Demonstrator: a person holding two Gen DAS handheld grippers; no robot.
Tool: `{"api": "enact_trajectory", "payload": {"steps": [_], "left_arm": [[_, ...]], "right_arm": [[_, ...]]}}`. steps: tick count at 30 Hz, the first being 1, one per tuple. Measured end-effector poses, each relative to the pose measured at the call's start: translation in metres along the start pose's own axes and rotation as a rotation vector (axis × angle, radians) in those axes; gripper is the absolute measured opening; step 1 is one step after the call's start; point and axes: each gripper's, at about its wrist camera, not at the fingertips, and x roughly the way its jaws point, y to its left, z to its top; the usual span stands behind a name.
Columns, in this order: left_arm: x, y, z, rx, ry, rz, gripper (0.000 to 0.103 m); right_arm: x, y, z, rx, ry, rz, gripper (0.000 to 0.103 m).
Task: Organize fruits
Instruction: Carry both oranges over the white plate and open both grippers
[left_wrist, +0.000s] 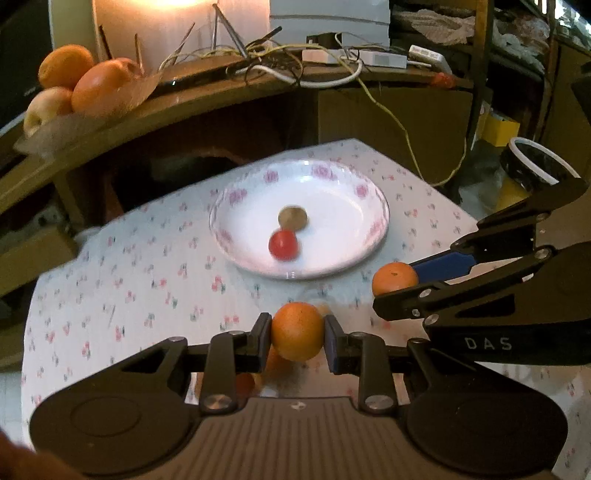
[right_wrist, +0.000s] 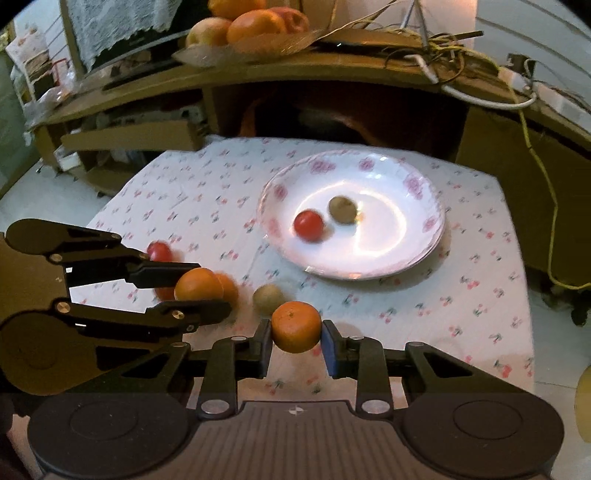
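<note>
White floral plate (left_wrist: 373, 236) holds red fruit (left_wrist: 283, 245), brown fruit (left_wrist: 292, 218).

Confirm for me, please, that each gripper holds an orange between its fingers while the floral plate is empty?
Not quite: the floral plate holds a red fruit and a brownish one, as the right wrist view shows. Each gripper does hold an orange: left, right.

Motion blur softens the red fruit (right_wrist: 308, 225) and brown fruit (right_wrist: 342, 209) on the plate (right_wrist: 424, 243). At left, a gripper finger (right_wrist: 162, 274) partly hides loose fruit (right_wrist: 159, 252). A pale object (right_wrist: 583, 402) is cut off at lower right.
</note>
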Motion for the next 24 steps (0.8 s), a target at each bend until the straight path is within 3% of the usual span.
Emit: {"api": "enact_trajectory", "payload": {"steps": [9,24], "left_arm": [[0.022,0.004,0.034,0.031,-0.041,0.019,0.034],[0.052,0.018,0.056,0.04,-0.066,0.055,0.034]], "right_arm": [[0.008,-0.03,0.024,0.102,-0.045,-0.035,0.031],[0.033,-0.047,0.05,0.16,-0.079,-0.063,0.031]]}}
